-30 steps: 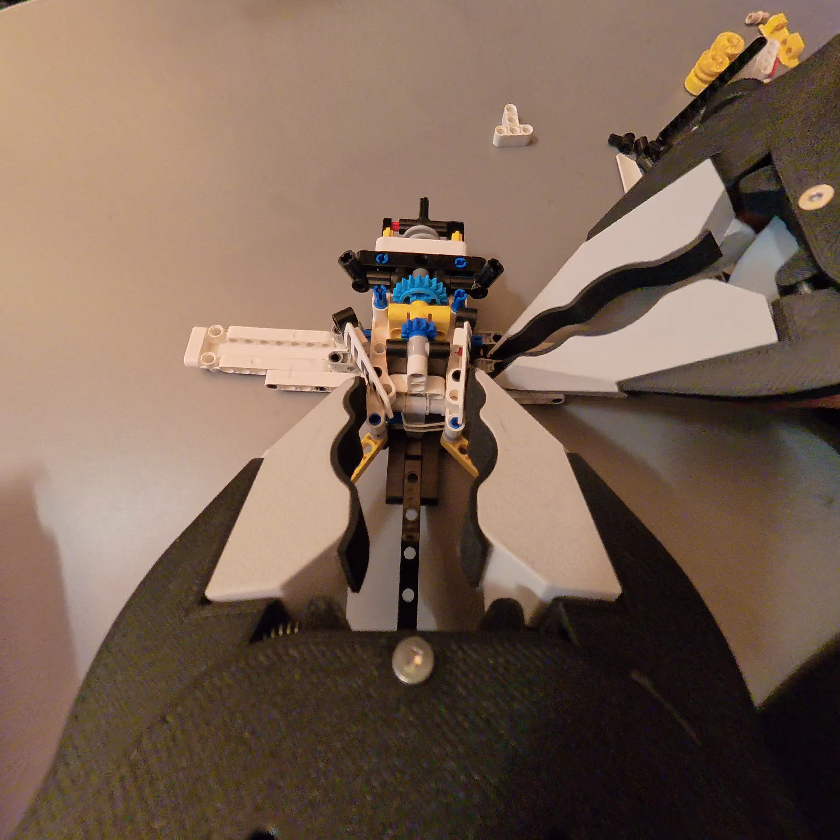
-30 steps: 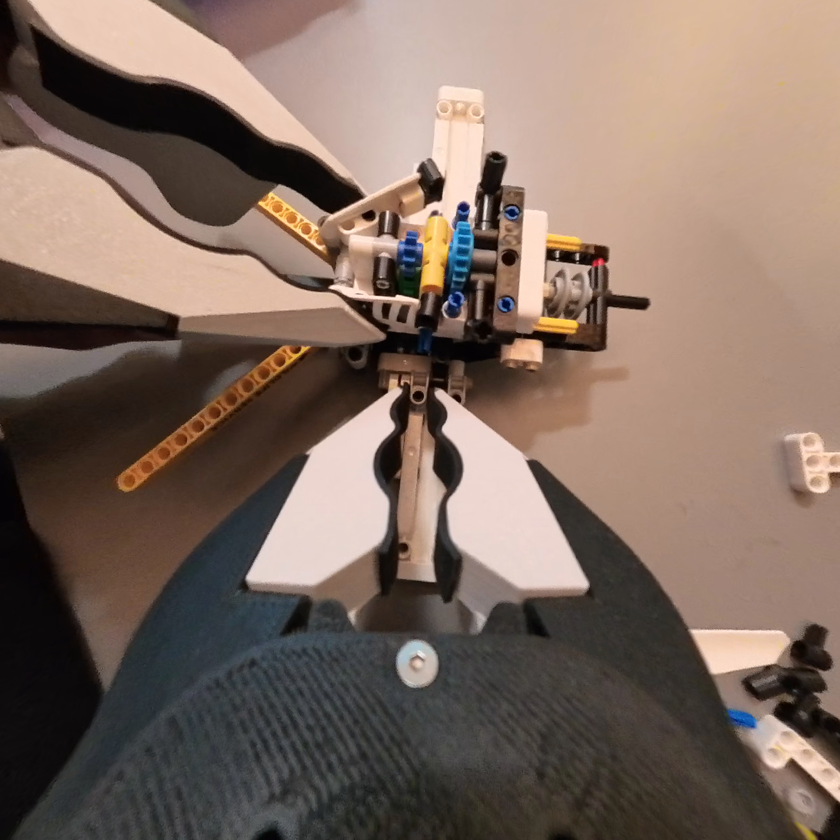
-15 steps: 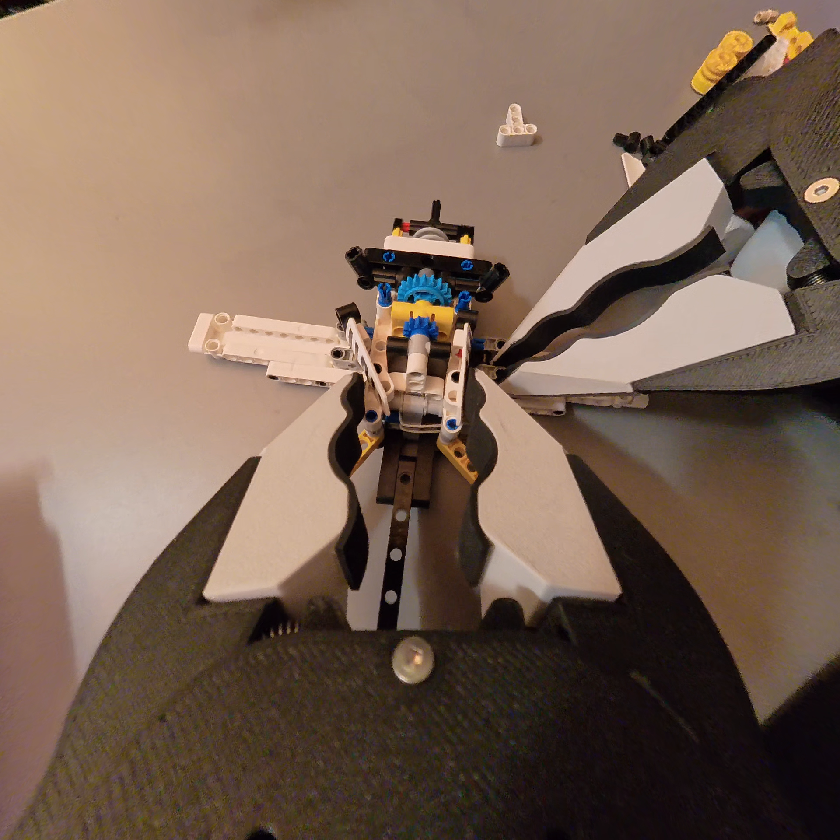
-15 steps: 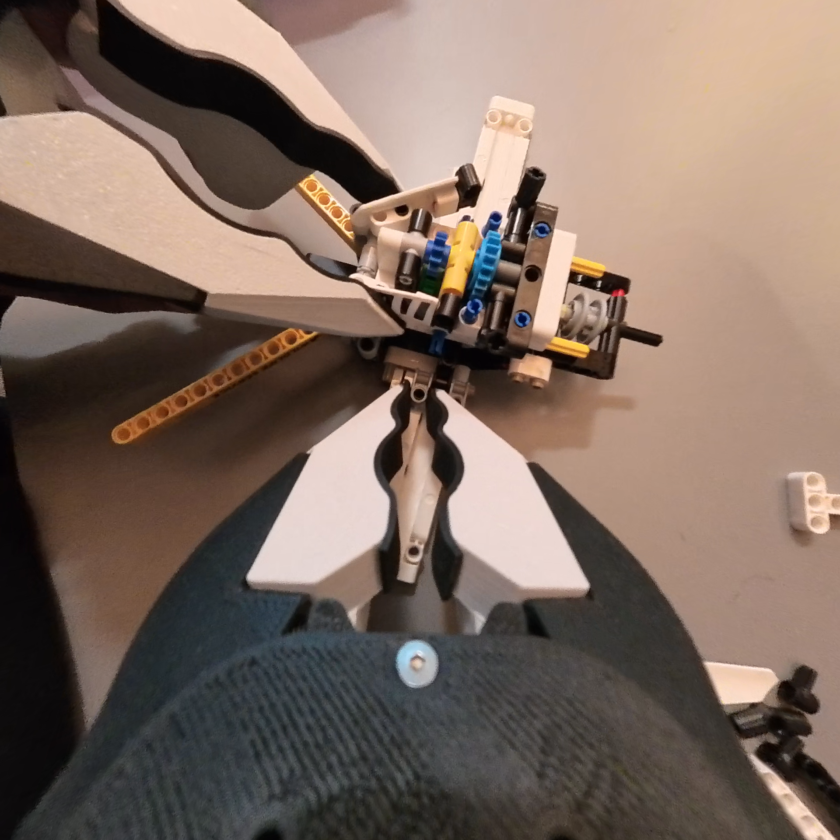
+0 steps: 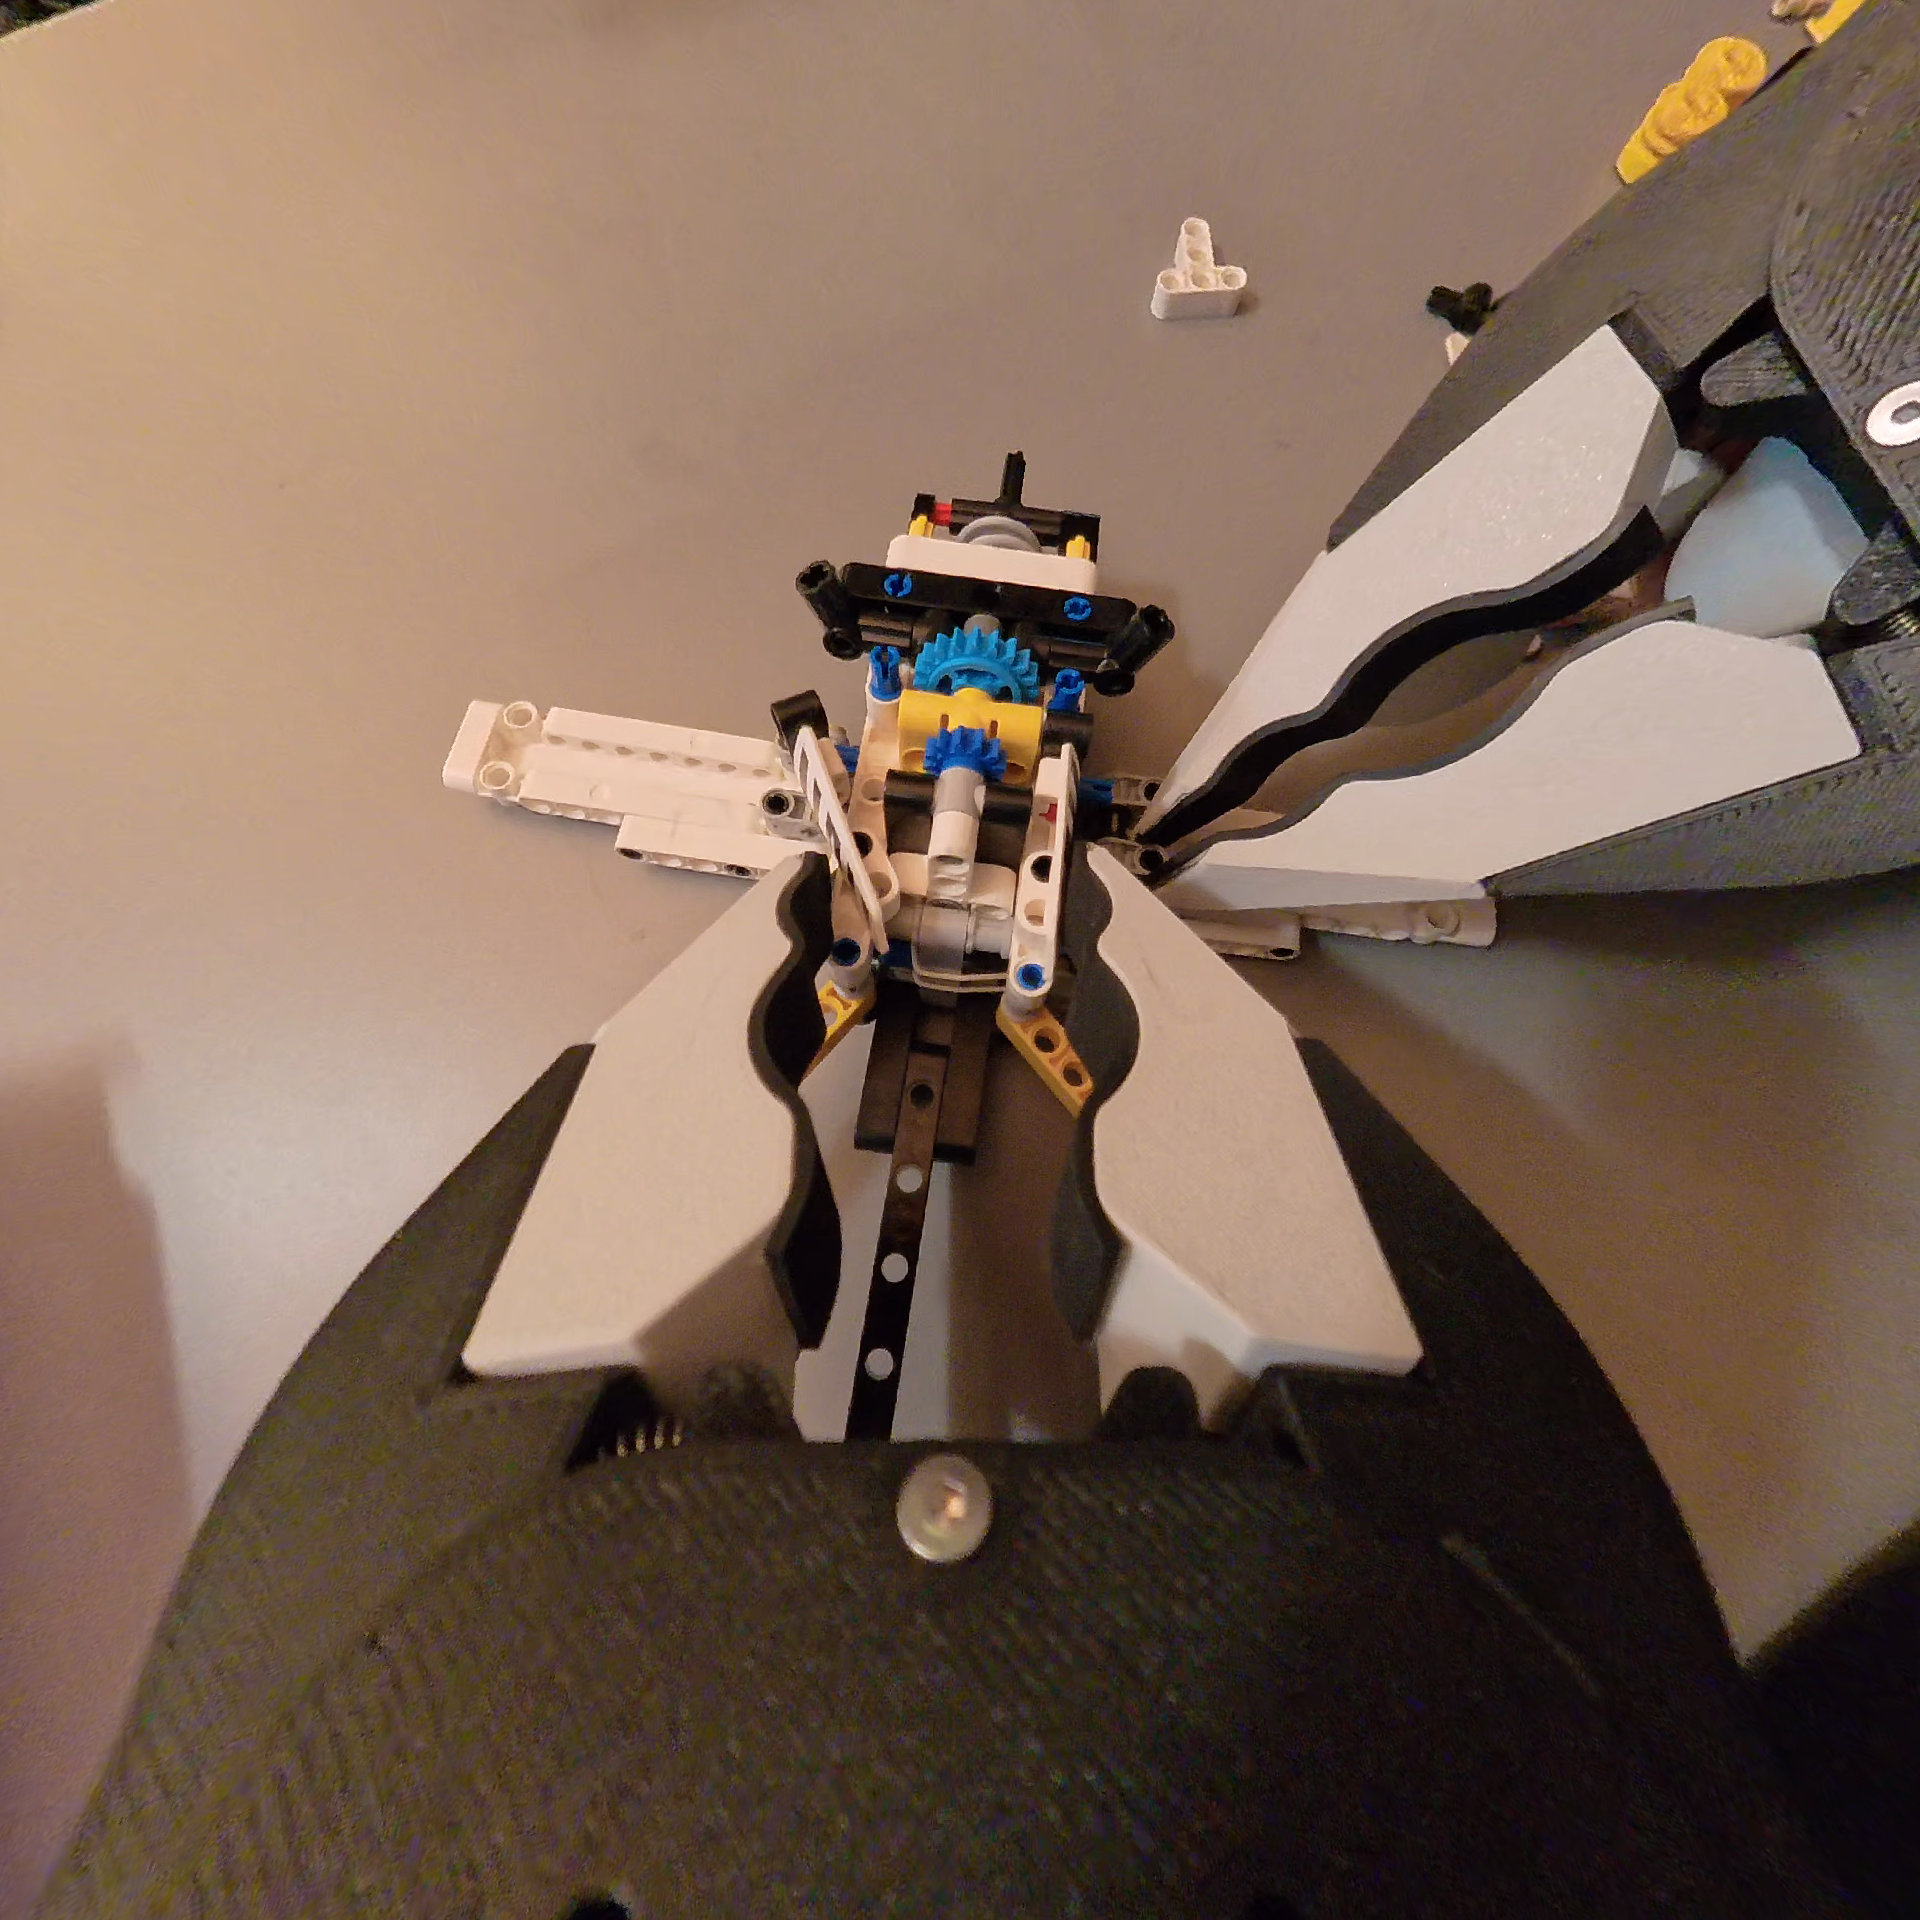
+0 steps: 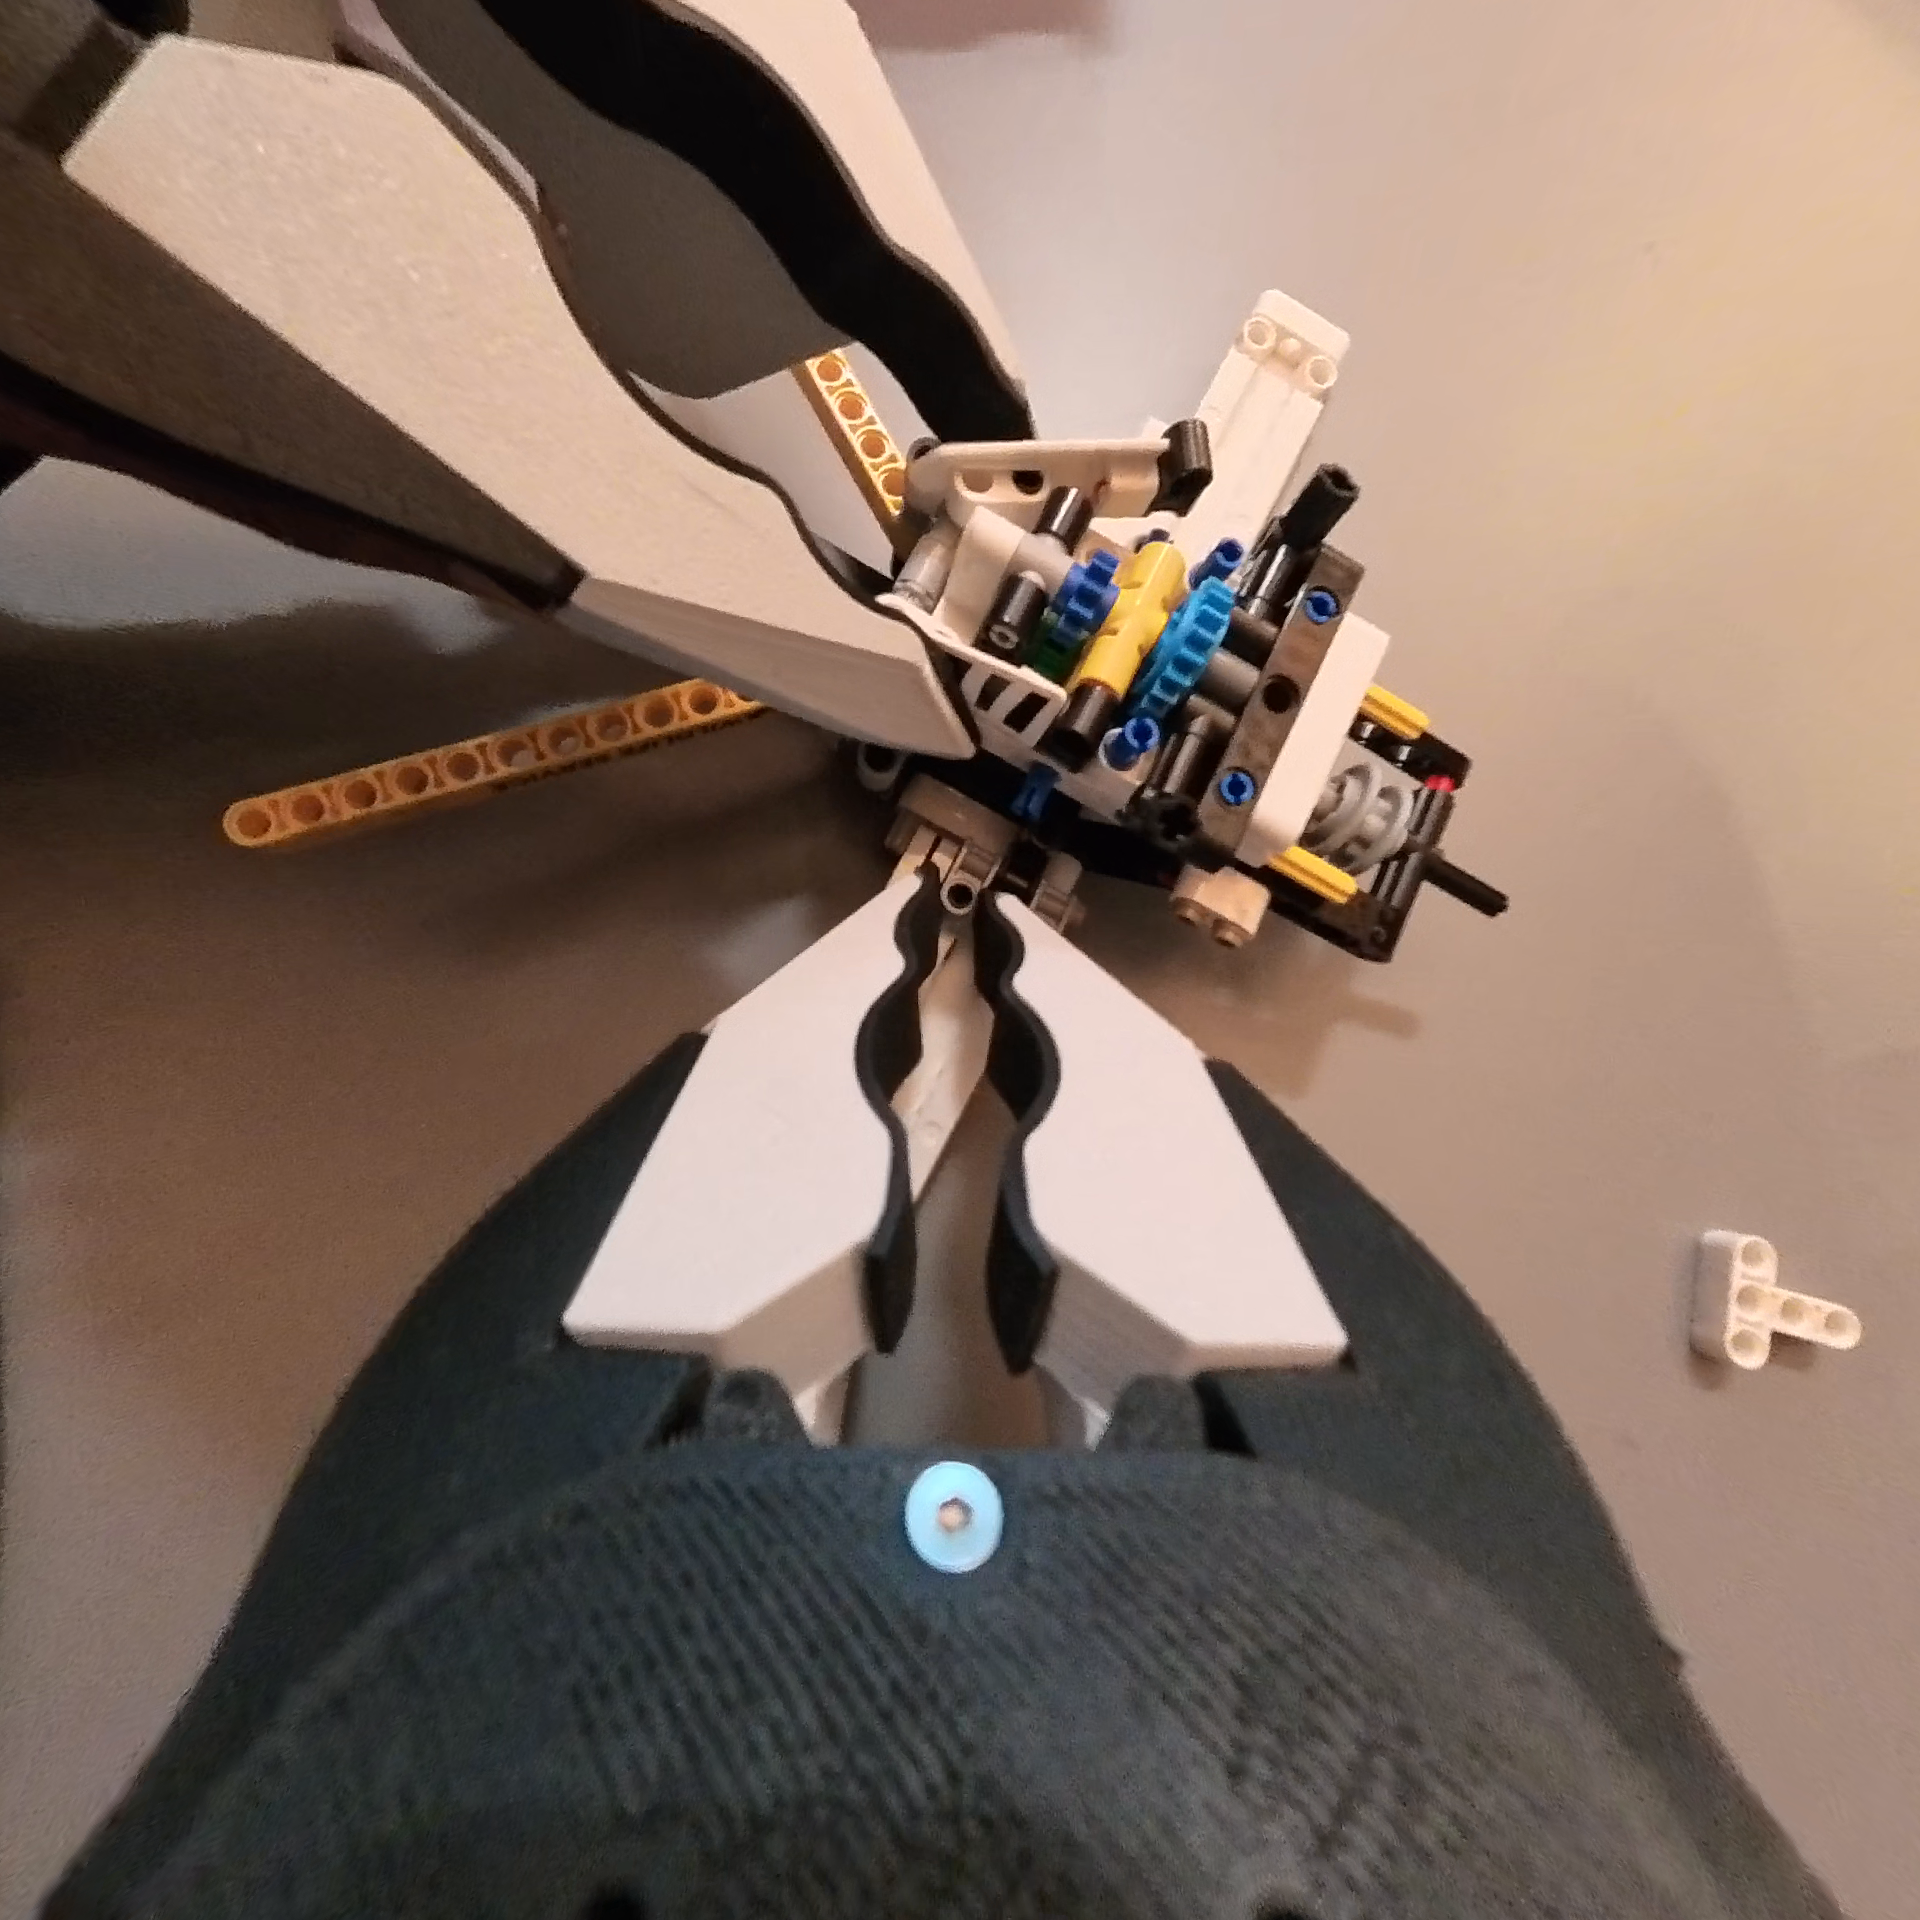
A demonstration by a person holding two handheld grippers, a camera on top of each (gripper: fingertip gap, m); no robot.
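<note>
Item one, left: a white wing panel (image 5: 613, 774) flat on the grey table (image 5: 416, 364), joined to your brick-built model (image 5: 966, 748). Item two, centre: your left gripper (image 5: 961, 904), its pads pressed on the model's white side beams, holding it mid-table. Item three, right: your right gripper (image 6: 951, 914), nearly closed, pinching the model's other white wing panel (image 6: 940, 1060). Item four, toward the far right corner: a loose white T-piece (image 5: 1197, 275), then yellow parts (image 5: 1688, 114).
</note>
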